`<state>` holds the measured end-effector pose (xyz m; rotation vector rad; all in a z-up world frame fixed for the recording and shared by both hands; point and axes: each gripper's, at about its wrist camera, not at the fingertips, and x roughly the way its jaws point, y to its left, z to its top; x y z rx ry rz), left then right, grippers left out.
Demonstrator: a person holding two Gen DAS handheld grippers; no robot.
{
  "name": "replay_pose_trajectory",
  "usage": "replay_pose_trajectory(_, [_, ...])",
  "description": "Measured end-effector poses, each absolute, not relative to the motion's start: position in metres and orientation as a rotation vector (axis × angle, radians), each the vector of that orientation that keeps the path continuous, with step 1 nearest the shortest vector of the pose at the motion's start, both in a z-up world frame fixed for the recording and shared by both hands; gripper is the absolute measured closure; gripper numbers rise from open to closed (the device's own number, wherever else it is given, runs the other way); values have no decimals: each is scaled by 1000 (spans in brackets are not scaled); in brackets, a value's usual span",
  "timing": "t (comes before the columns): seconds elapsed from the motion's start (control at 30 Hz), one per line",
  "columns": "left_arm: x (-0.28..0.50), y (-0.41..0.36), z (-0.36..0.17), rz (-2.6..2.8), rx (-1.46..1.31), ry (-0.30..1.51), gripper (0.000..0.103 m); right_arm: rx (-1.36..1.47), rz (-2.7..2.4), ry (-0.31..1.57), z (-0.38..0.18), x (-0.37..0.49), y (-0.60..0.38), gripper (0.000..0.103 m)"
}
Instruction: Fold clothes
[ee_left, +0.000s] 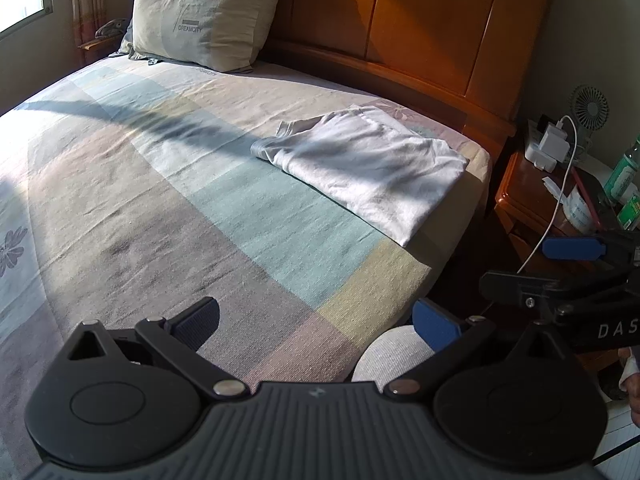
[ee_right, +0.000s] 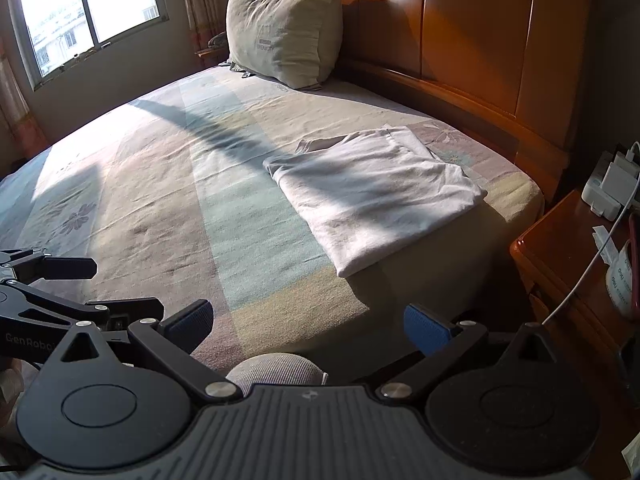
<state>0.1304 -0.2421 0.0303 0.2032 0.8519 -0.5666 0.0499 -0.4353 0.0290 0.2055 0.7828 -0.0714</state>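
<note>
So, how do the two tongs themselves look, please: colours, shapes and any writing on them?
Both are alike: the left tongs and right tongs have a grey ribbed body, two black round discs, black link arms with silver rivets, and blue ribbed finger pads. White letters "DAS" show on the right tool in the left view, and "GenRobo" on the left tool in the right view. No cables are visible on them.

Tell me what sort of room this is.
A bedroom, most likely in a home. A bed with a wooden headboard and a pillow fills the view, a folded white garment lies on it, and a nightstand stands beside it.
</note>
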Motion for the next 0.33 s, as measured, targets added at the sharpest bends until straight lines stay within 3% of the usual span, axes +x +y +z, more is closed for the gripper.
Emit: replay_pose_trajectory(0.33, [131, -241, 32, -559, 201, 842, 1, 208, -67, 783, 29, 51, -435, 0])
